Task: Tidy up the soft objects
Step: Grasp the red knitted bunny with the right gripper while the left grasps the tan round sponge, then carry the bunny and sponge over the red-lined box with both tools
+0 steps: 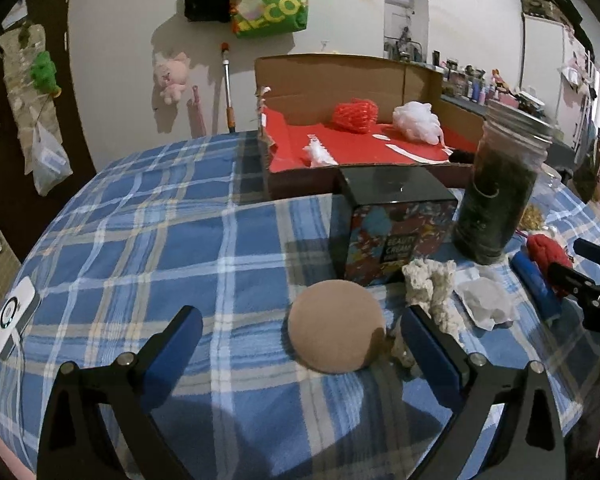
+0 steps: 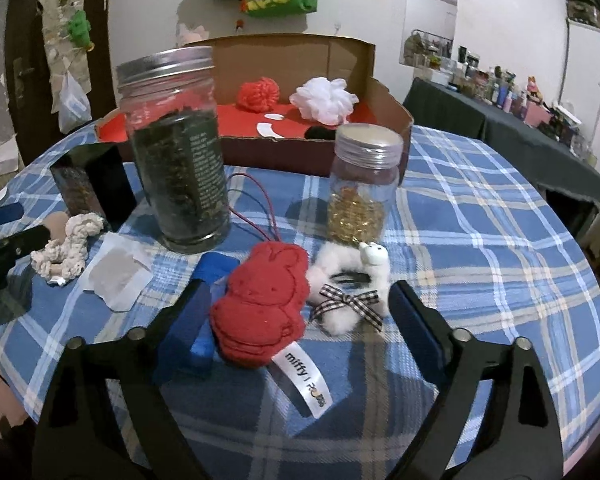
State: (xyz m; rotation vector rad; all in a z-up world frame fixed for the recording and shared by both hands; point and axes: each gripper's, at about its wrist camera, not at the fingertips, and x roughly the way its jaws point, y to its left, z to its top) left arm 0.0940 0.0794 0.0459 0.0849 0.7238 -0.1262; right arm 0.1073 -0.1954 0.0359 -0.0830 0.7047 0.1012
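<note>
Blue plaid cloth (image 1: 148, 216) covered the worktop under both grippers. Between the spread jaws of the left gripper (image 1: 300, 334) lay a tan round sponge (image 1: 335, 326), nearer its right finger and untouched by either pad. Just beyond that finger sat a cream knotted rope toy (image 1: 429, 284), then a patterned box (image 1: 391, 224) and a tall dark jar (image 1: 499, 196). The right gripper (image 2: 300, 308) stood open too, its pads clear of the red plush rabbit (image 2: 264, 304) and the white fluffy toy (image 2: 351, 284) lying between them. Farther ahead, an open cardboard box (image 2: 391, 100) held a red pompom (image 2: 258, 94) and a white mesh puff (image 2: 323, 98).
</note>
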